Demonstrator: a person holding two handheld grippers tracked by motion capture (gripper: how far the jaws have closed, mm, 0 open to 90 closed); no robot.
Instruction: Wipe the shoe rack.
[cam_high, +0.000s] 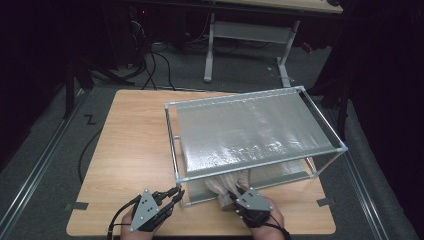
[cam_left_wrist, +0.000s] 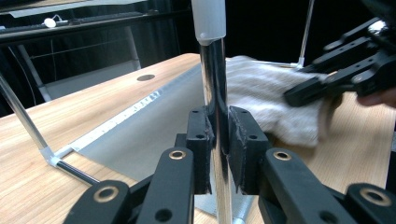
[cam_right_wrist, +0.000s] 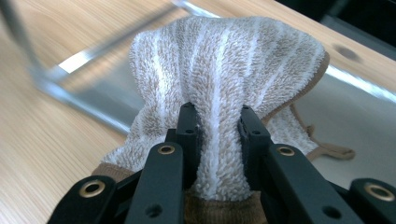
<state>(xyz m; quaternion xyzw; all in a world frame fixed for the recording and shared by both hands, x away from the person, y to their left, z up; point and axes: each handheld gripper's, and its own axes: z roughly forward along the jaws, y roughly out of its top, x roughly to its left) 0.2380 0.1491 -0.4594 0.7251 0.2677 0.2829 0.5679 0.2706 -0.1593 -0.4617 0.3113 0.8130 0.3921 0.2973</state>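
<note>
No readable text, labels or numbers — table (cam_high: 130, 150), rack (cam_high: 250, 125), towel (cam_right_wrist: 224, 70) all unmarked.

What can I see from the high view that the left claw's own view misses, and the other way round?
High view alone: the whole rack with its silvery top shelf, and a desk behind. Left gripper view alone: the left claw clamped on the rack's shiny post, close up. Both: the towel, the right claw at it, the wooden table.
</note>
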